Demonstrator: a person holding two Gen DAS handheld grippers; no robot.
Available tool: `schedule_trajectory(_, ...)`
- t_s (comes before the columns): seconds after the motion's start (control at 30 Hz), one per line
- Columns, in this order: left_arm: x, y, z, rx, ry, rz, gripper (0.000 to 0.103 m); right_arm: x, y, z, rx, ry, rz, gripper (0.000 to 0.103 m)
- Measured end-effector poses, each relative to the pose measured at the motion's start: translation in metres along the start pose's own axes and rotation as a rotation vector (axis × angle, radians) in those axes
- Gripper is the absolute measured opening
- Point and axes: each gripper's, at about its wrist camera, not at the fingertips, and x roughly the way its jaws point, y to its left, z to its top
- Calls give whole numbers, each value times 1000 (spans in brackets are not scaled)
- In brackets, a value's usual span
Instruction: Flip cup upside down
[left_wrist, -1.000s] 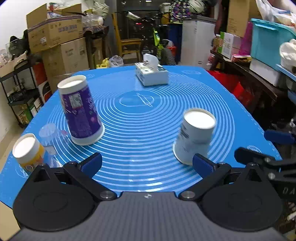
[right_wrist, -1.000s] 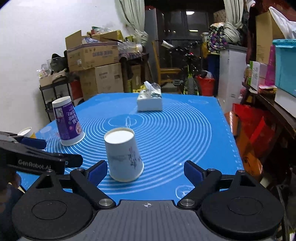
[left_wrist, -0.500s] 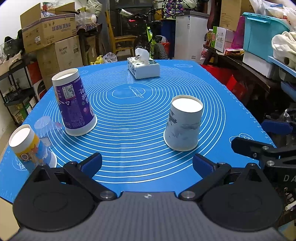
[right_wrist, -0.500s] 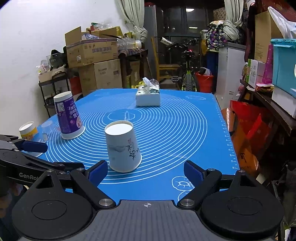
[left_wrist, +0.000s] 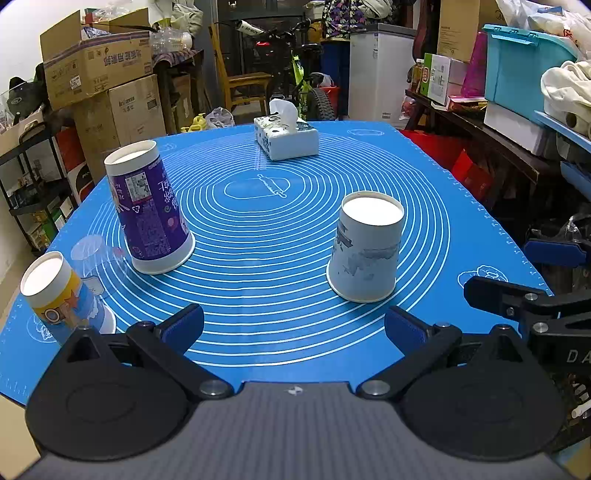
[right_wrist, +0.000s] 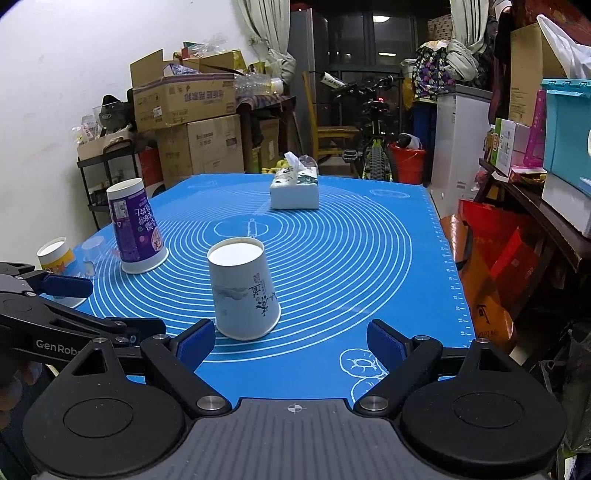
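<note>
Several cups stand mouth down on the blue mat (left_wrist: 295, 236). A white paper cup (left_wrist: 365, 247) stands at the right in the left wrist view; it also shows in the right wrist view (right_wrist: 243, 293). A purple cup (left_wrist: 147, 206) stands at the left, also in the right wrist view (right_wrist: 135, 227). A yellow and blue cup (left_wrist: 61, 295) and a clear plastic cup (left_wrist: 96, 258) stand near the left edge. My left gripper (left_wrist: 293, 326) is open and empty, short of the cups. My right gripper (right_wrist: 291, 341) is open and empty, just short of the white cup.
A tissue box (left_wrist: 286, 138) sits at the far end of the mat. Cardboard boxes (left_wrist: 99, 70) and a shelf stand to the left. A bicycle (left_wrist: 291, 77), a white cabinet and storage bins stand behind and to the right.
Both grippers have drawn back from the cups toward the near edge of the mat. The cups have stayed where they were, and both grippers stay open.
</note>
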Motion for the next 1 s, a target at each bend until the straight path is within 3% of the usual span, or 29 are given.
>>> schedule_trajectory(1.0, 2, -1, -4, 15, 7, 0, 102, 0, -2, -3, -3, 22, -11, 91)
